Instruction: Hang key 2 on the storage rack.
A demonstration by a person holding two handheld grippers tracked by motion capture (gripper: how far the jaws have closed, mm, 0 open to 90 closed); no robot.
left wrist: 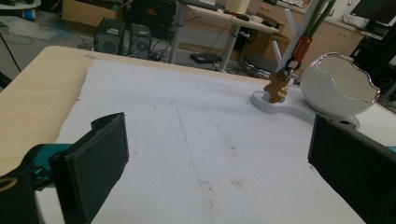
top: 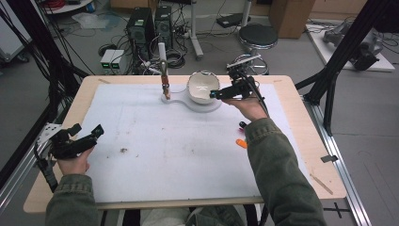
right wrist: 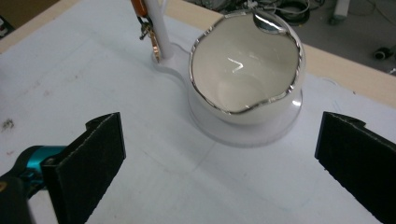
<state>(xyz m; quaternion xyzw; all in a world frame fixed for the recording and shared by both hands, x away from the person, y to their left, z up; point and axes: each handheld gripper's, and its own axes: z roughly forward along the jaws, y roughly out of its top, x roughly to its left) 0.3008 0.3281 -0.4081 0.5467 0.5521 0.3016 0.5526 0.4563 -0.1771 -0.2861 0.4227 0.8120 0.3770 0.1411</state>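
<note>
At the lower left of the high view the left gripper (top: 88, 136) was held low over the near-left edge of the white mat (top: 155, 155), its jaws spread wide with nothing between them; in the left gripper view the same gap was seen open over bare mat, well apart from everything else. Near the upper middle of that frame a white stand (top: 165, 96) was seen, with a thin post rising from its base and a small brown charm (top: 165, 87) hung from the post on an orange strap. Just right of the post, on the same base, an egg-shaped white bowl (top: 203, 87) with a jagged silver rim was set, its opening tilted toward the person. At the right of the bowl the right gripper (top: 217, 94) was held just beside the rim, not touching it; in the right gripper view its jaws were seen wide apart at the lower corners of the frame, the bowl (right wrist: 245, 70) centred between and above them, empty inside so far as could be told. An orange object (top: 241, 143) lay on the mat by the right sleeve, too small to identify. The step in hand was judged to be the approach to the bowl. For the next move, the right gripper would probably need to be advanced and lowered until one jaw was inside the rim and one outside, then closed gently, as the glazed wall looked slippery and fragile.
</note>
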